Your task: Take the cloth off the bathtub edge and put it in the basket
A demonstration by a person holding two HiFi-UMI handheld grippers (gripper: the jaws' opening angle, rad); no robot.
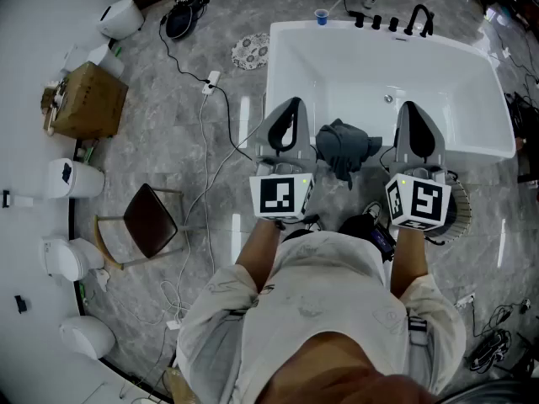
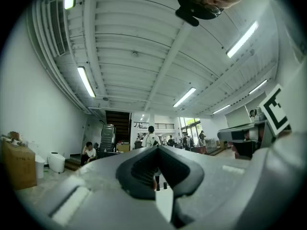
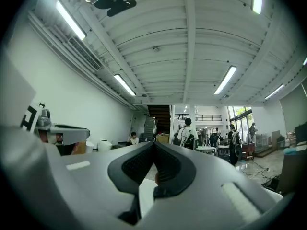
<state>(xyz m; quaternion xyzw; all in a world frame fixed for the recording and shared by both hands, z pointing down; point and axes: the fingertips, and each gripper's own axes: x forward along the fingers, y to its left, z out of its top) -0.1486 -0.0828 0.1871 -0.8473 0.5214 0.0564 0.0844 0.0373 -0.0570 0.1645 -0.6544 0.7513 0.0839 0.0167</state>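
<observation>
Though the gripper views show closed, empty jaws, only the head view shows the cloth (image 1: 342, 146).

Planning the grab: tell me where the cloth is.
Head view: the cloth hangs on the bathtub's near edge, centre frame, between the left gripper and the right gripper.

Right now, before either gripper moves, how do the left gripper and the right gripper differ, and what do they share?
The left gripper stands left of the dark cloth on the bathtub edge; the right gripper stands right of it. The left gripper's marker cube shows a different pattern from the right gripper's. Both are shut, empty and pointed toward the bathtub.
</observation>
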